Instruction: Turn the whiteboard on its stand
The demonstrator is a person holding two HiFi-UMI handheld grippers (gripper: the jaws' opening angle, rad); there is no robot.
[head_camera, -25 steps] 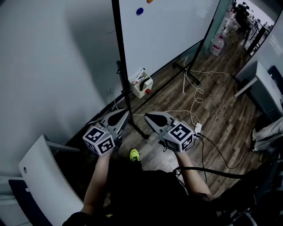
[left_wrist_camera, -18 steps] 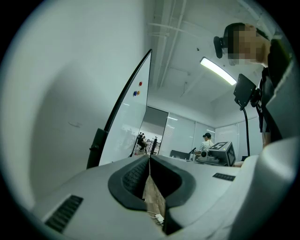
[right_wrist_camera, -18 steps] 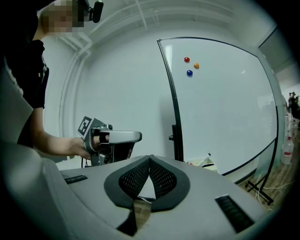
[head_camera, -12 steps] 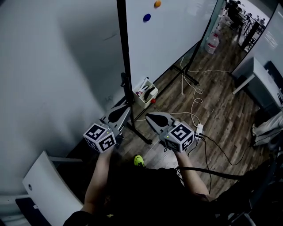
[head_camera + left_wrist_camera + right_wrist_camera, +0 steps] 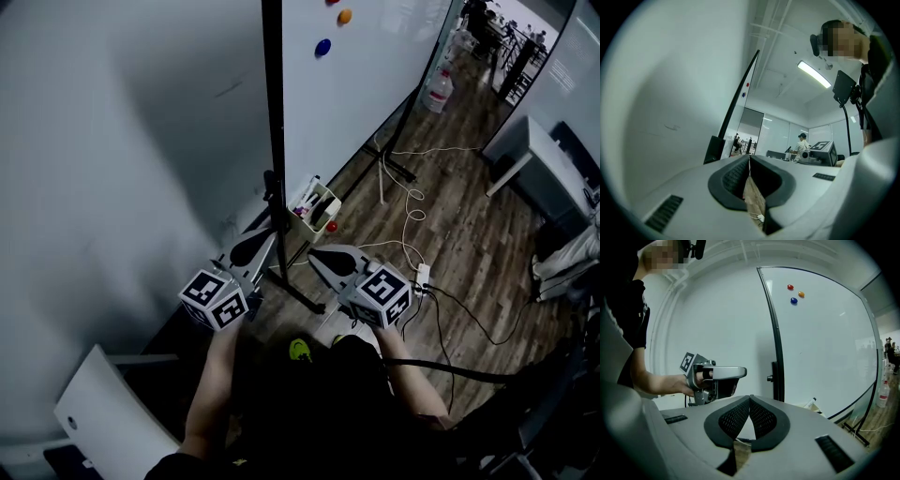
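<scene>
Both tools were held side by side in front of the person, pointing towards the near end of the whiteboard [image 5: 375, 84].

Left gripper [image 5: 265, 237]: jaws fully together, nothing between the pads. Its own view looked along the board's edge, with the black clamp [image 5: 714, 149] of the stand just left of the jaw line.

Right gripper [image 5: 313, 254]: jaws also closed tip to tip, and empty. Its view faced the white writing surface, and the left tool was beside it on the left.

The whiteboard stood upright in its black stand on the wood floor [image 5: 469, 234], close to the grey wall [image 5: 112, 141]. The near post [image 5: 274, 112] rose directly ahead of the left gripper. From the head view the tip looked to overlap the post, so contact was hard to judge. The right gripper view showed a clear gap between them, so probably not touching.

Three magnets sat high on the board: red [image 5: 790, 287], orange [image 5: 801, 294] and blue [image 5: 793, 300], grouped close together.

A small white box [image 5: 315, 204] holding markers sat at the foot of the near post. A white cable [image 5: 412, 211] trailed loosely across the floor to the right.
</scene>
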